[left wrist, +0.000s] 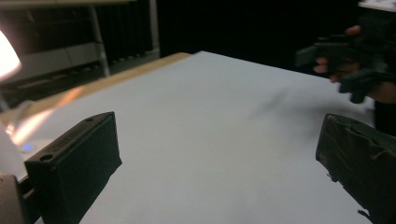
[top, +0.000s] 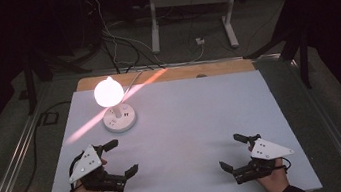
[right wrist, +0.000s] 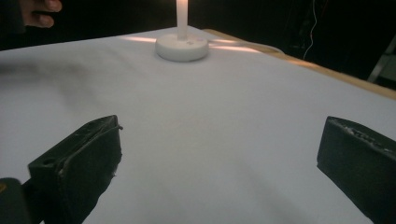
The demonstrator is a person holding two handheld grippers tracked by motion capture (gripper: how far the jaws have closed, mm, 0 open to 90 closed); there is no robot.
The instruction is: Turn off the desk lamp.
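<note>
A lit bulb (top: pixel 108 91) glows on a round white socket base (top: pixel 120 118) at the back left of the white table (top: pixel 202 122). The base (right wrist: pixel 181 47) also stands far ahead in the right gripper view, with the lamp's stem rising from it. My left gripper (top: pixel 125 157) hovers open near the front left, just in front of the base, with nothing between its jaws. My right gripper (top: pixel 233 152) is open at the front right, also with nothing between its jaws. In the left gripper view the right gripper (left wrist: pixel 348 65) and its hand sit across the table.
A white cable (top: pixel 135 78) runs from the base over the table's wooden back edge (top: pixel 165 74). Behind the table stand a white desk frame (top: pixel 191 7) and loose cables on the floor. Metal rails (top: pixel 11 164) flank the table.
</note>
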